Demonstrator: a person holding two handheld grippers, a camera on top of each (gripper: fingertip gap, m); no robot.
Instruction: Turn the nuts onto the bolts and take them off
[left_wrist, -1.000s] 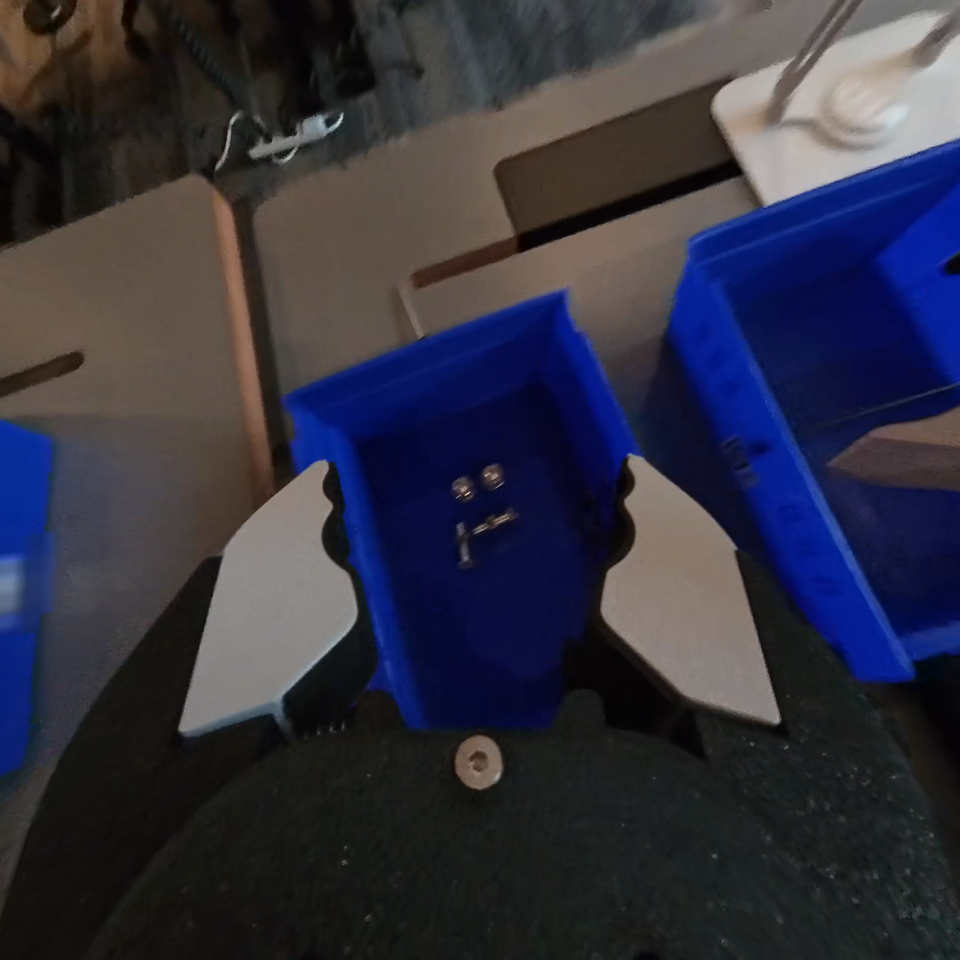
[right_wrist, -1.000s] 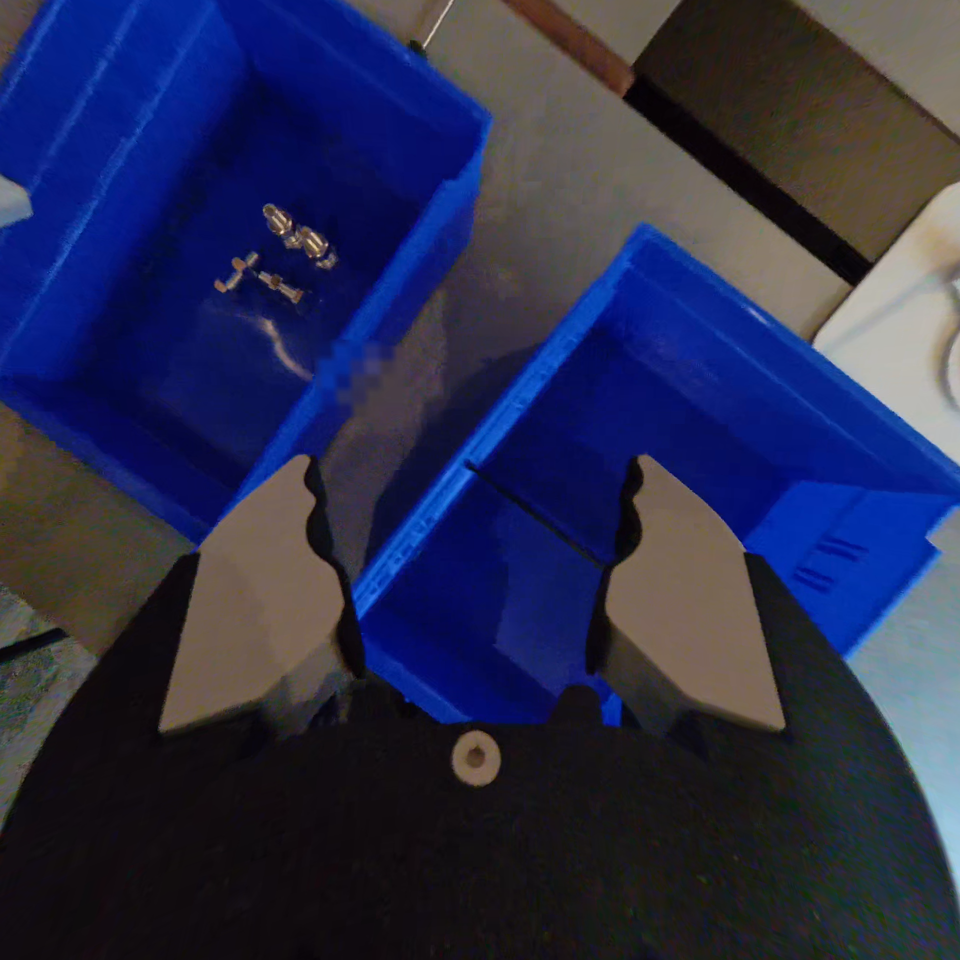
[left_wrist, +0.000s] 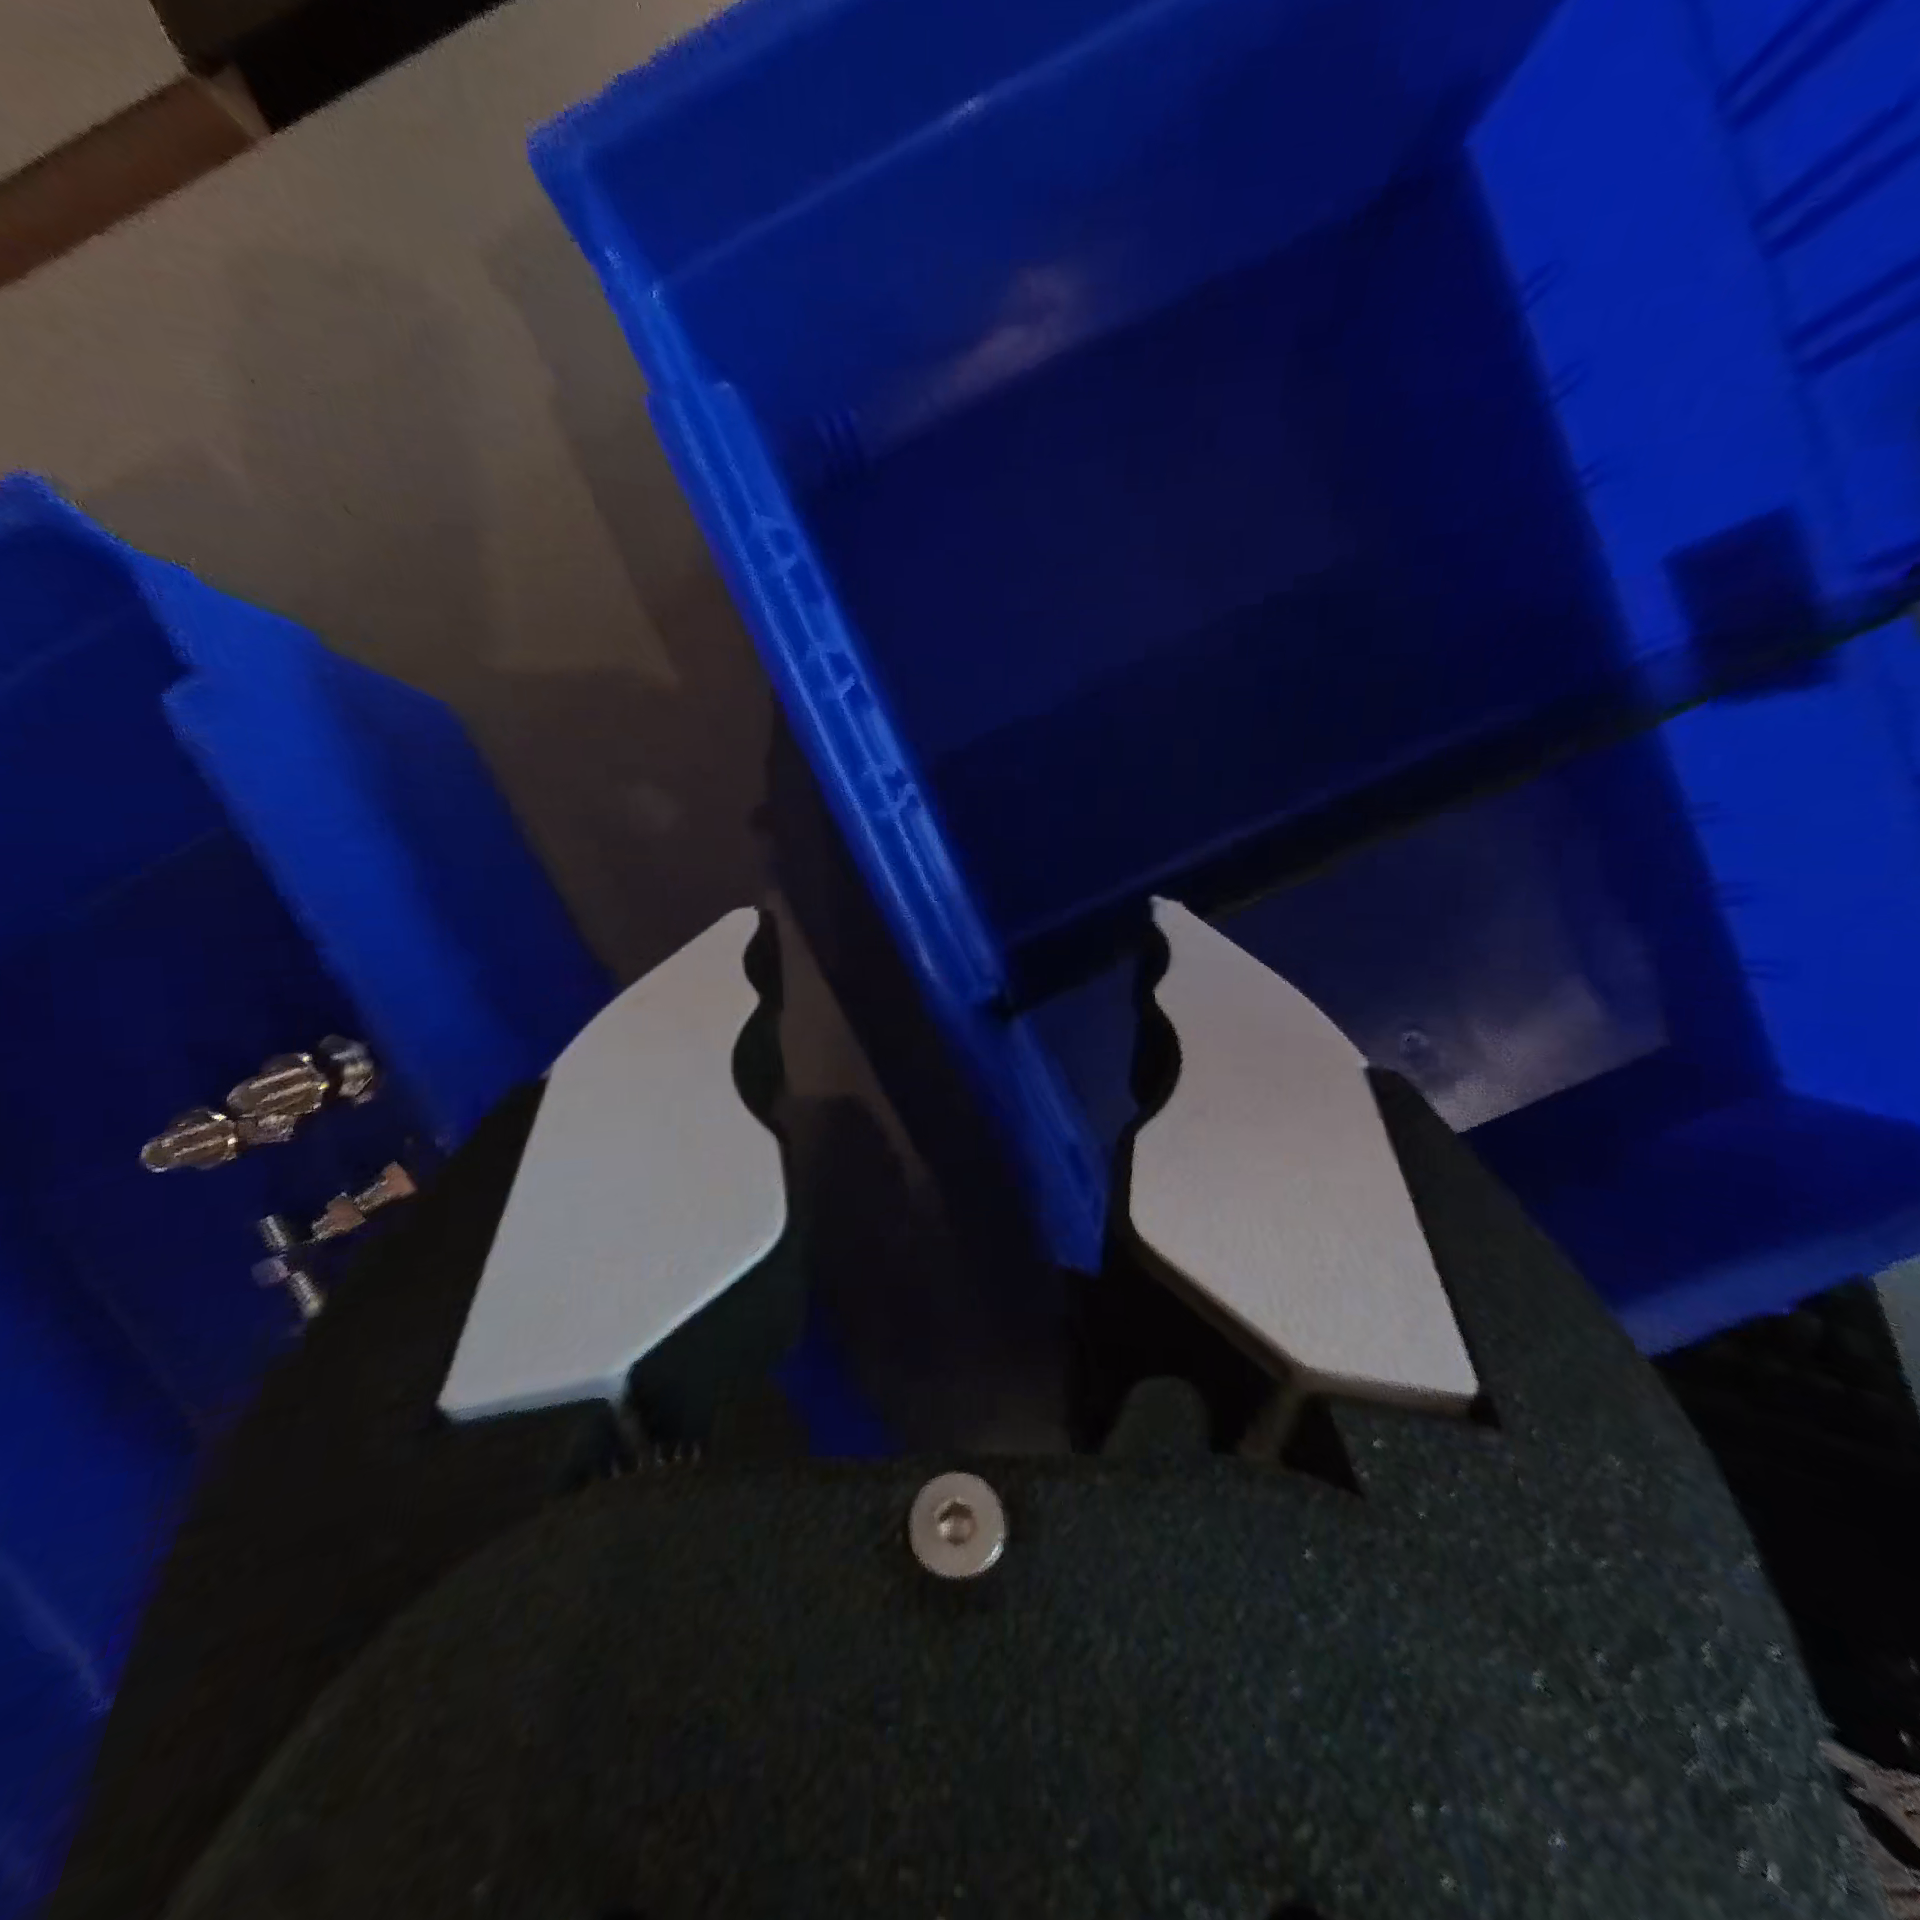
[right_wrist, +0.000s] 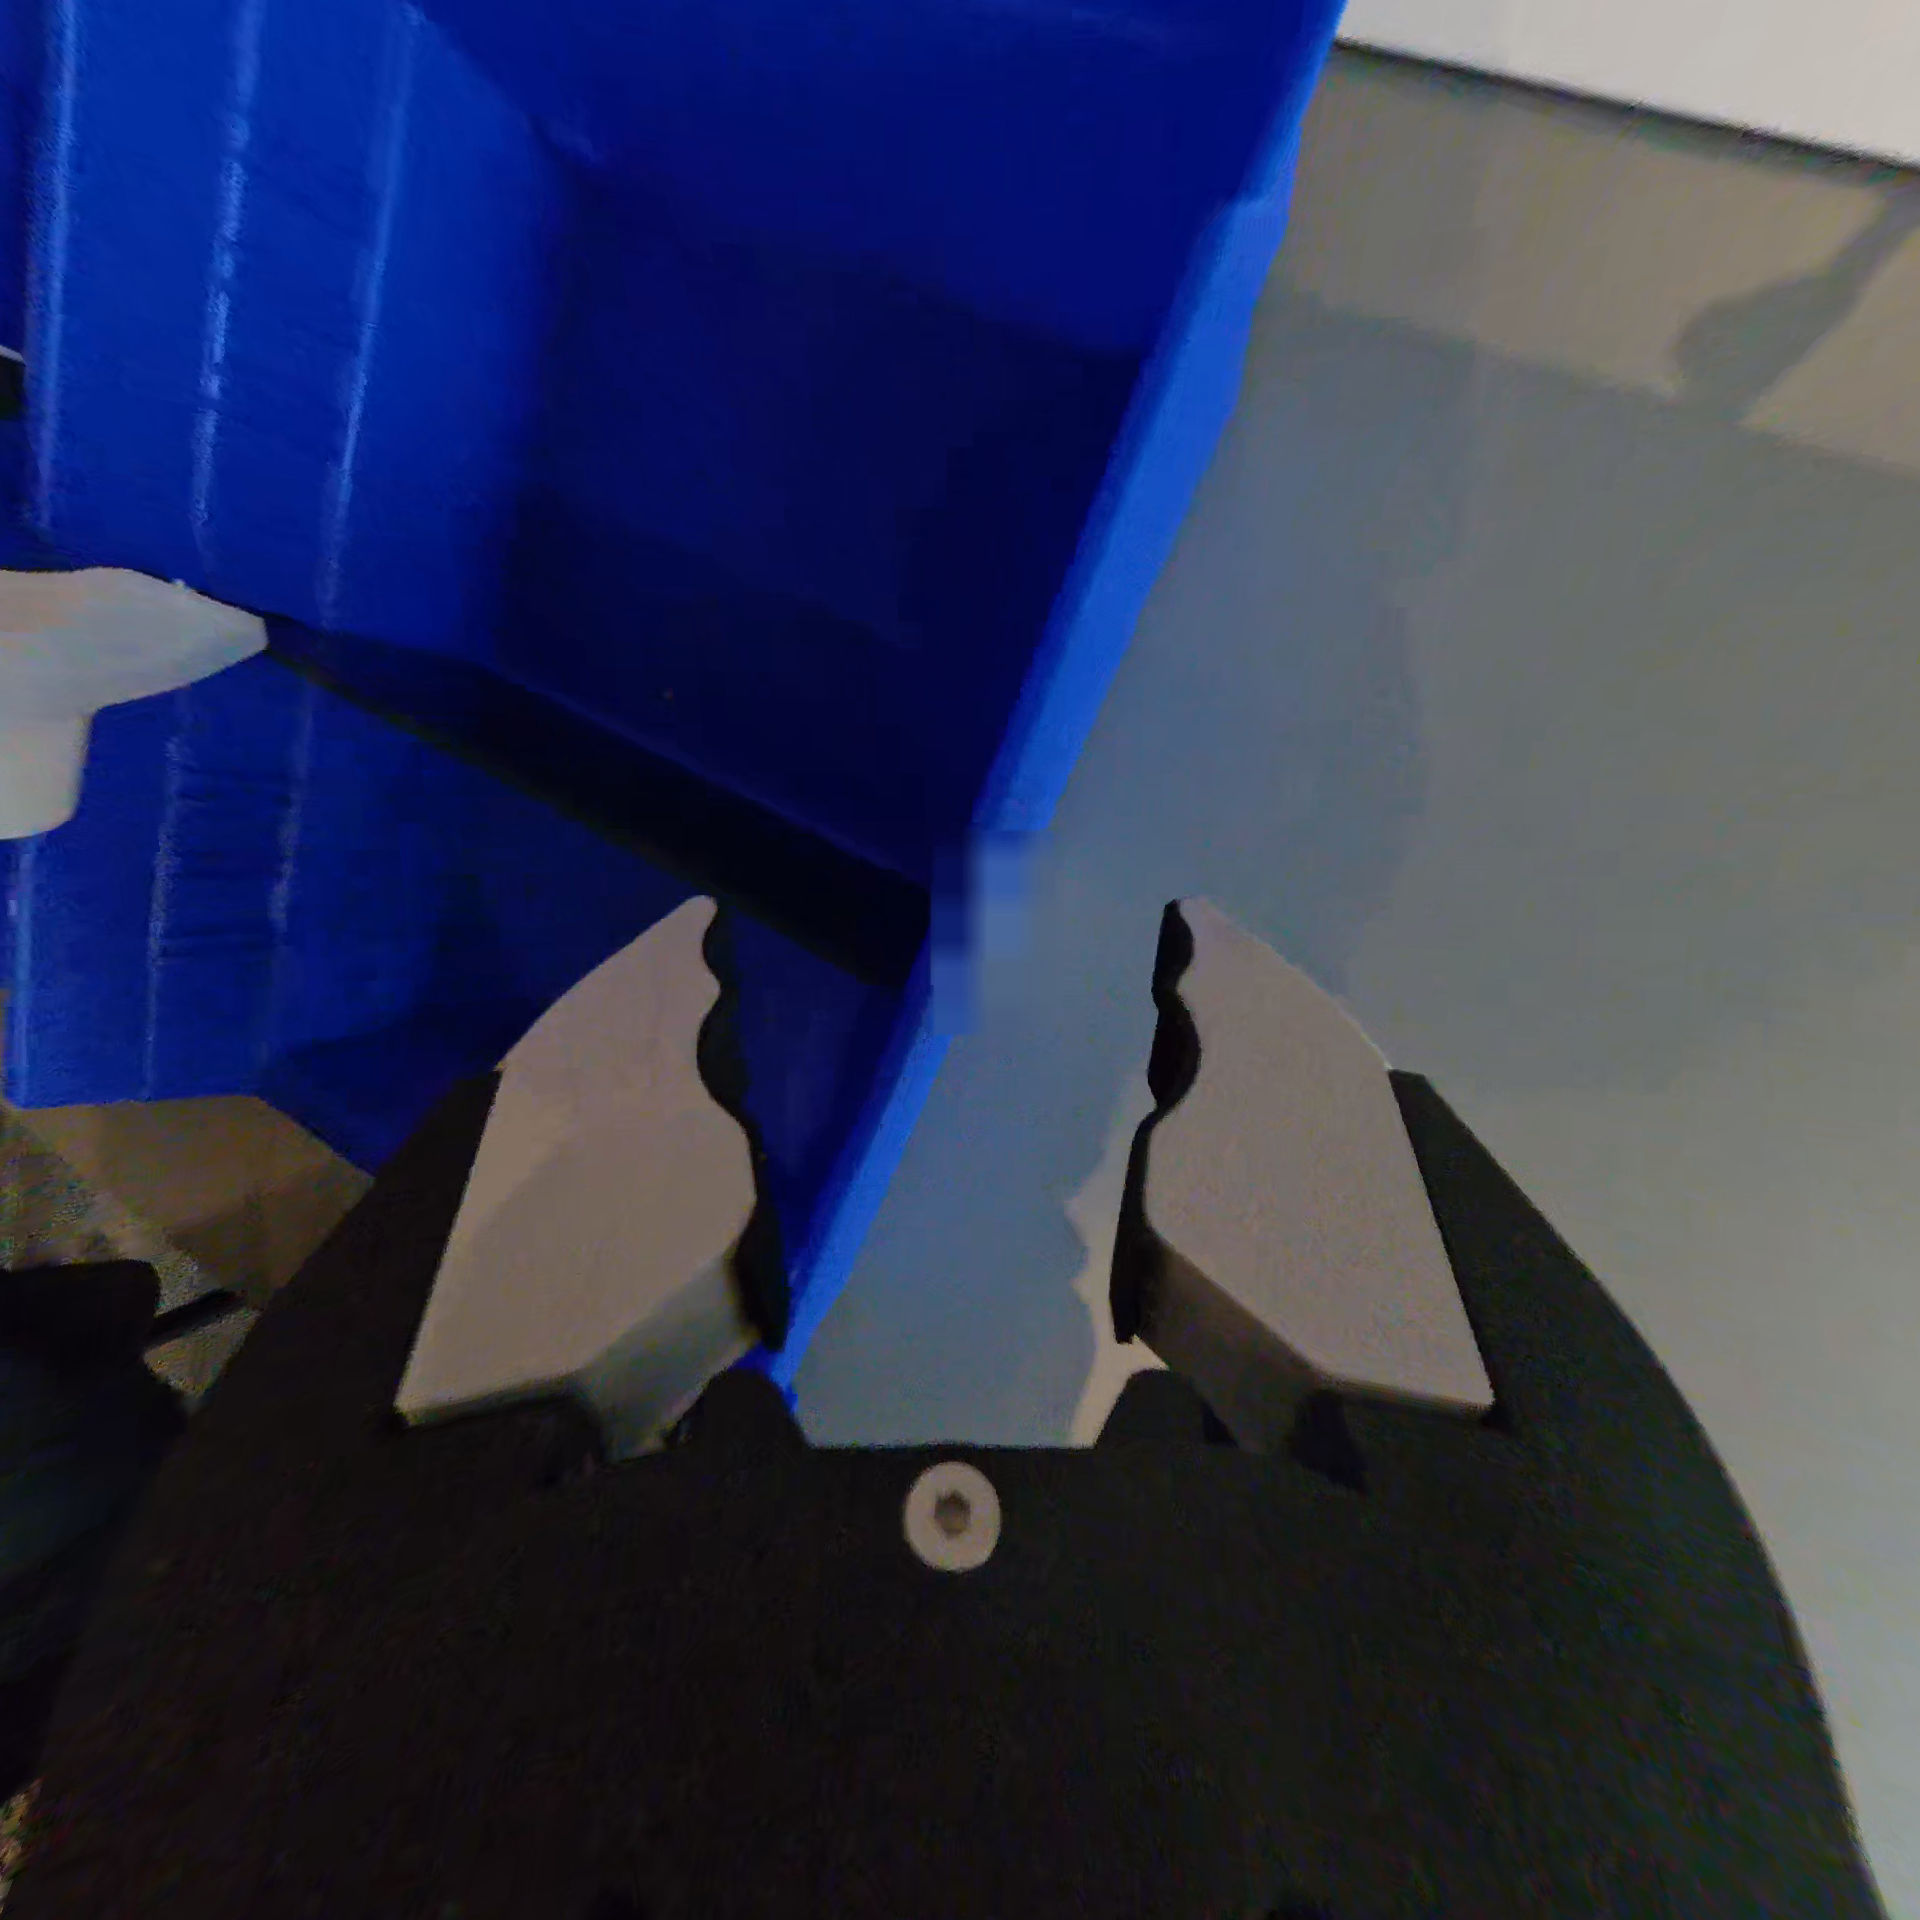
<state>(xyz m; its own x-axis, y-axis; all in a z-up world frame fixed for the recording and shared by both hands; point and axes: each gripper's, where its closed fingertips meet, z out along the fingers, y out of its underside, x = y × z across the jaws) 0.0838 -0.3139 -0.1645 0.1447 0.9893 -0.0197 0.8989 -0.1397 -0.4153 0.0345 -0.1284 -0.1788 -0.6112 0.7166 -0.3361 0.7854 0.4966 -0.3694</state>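
**Both grippers straddle the empty bin's walls**

While your left gripper (left_wrist: 951, 925) and right gripper (right_wrist: 945, 914) gape open astride opposite walls of the empty blue bin (left_wrist: 1195, 582), probably to shift it, the nuts and bolts (left_wrist: 275, 1153) wait in the neighbouring bin (left_wrist: 312, 790).

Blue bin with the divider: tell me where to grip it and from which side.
Take the blue bin by its thin upright side walls, coming down from above with one finger inside and one outside. The left gripper already straddles one wall and the right gripper the opposite wall; both are open and probably only need to close.
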